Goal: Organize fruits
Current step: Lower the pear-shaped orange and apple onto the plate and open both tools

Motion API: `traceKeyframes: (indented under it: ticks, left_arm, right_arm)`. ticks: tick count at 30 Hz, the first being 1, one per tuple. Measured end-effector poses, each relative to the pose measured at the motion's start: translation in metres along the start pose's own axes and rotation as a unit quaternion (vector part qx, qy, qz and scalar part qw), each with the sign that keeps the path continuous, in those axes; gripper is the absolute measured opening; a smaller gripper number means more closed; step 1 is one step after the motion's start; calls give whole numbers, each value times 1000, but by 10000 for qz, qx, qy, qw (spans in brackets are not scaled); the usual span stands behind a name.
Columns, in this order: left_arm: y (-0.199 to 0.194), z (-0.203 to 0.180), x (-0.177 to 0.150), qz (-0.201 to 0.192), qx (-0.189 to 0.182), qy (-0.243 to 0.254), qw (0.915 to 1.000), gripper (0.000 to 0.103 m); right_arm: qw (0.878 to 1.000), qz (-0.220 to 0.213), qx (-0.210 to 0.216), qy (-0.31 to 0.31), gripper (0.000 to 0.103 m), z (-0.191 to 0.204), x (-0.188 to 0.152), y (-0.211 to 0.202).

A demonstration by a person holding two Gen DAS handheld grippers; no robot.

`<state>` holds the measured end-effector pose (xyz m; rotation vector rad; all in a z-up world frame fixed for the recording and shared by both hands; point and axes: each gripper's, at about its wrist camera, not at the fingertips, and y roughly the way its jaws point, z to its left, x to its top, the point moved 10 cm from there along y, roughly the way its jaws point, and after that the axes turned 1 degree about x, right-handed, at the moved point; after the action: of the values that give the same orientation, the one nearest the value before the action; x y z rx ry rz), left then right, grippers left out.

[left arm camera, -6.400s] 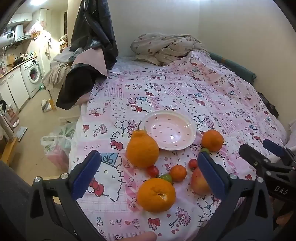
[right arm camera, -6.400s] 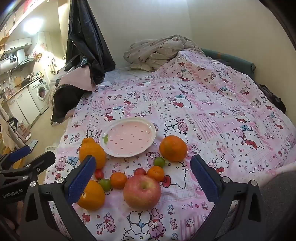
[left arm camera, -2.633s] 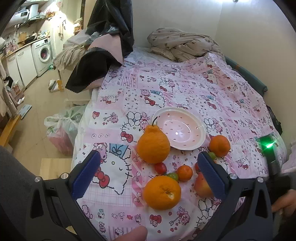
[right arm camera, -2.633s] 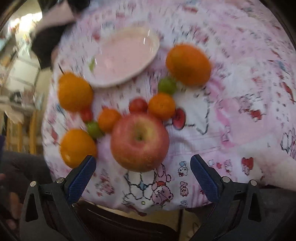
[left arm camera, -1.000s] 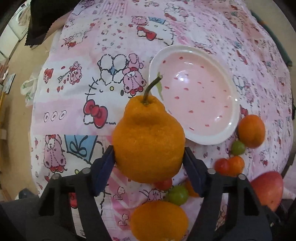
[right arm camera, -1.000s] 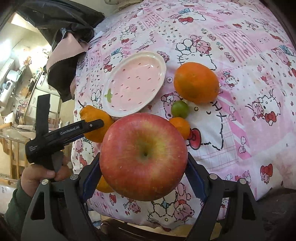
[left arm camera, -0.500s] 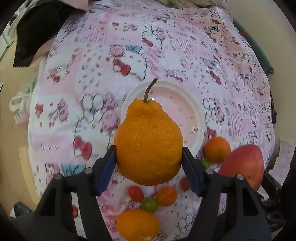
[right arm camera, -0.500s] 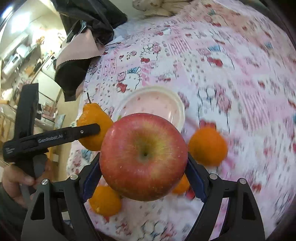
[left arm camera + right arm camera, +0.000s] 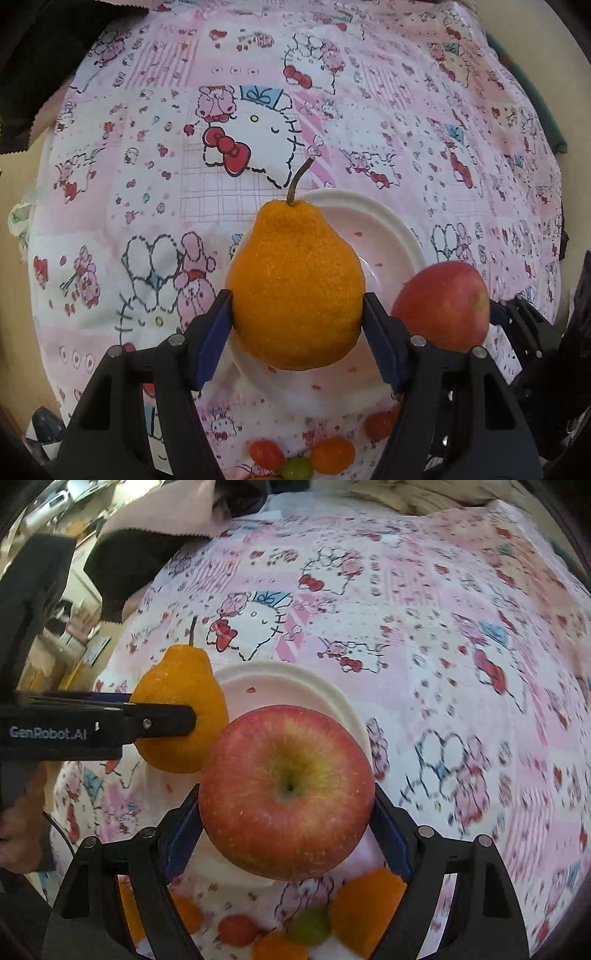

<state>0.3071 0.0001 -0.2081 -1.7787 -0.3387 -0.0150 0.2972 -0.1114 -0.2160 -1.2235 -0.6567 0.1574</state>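
My left gripper (image 9: 297, 326) is shut on a knobby orange citrus with a stem (image 9: 295, 284) and holds it above the pink plate (image 9: 391, 243). My right gripper (image 9: 288, 827) is shut on a red apple (image 9: 288, 790), also above the plate (image 9: 280, 686). The apple shows in the left wrist view (image 9: 441, 304), just right of the citrus. The citrus (image 9: 181, 716) and the left gripper (image 9: 162, 722) show at the left in the right wrist view. Small tomatoes and oranges (image 9: 301, 456) lie on the bedspread in front of the plate; they also show in the right wrist view (image 9: 306, 928).
The plate rests on a pink Hello Kitty bedspread (image 9: 332, 110). A larger orange (image 9: 365, 908) lies near the front. Dark clothes (image 9: 147, 550) hang over the bed's far left edge. The floor (image 9: 14, 184) shows beyond the left edge.
Both grippers have moved forward with their fruits and now hang over the plate. The citrus and the apple are closer together. The loose fruits have slid to the bottom of both views.
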Motion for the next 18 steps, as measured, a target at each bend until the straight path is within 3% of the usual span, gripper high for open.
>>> traceKeyframes:
  ticks: [8, 18]
  left_arm:
    - [14, -6, 7, 236, -150, -80, 9996, 65]
    - [19, -7, 9, 335, -24, 38, 9994, 67]
  right_arm:
    - [9993, 220, 115, -270, 86, 3, 9, 26]
    - [9992, 328, 22, -225, 86, -9, 14, 46]
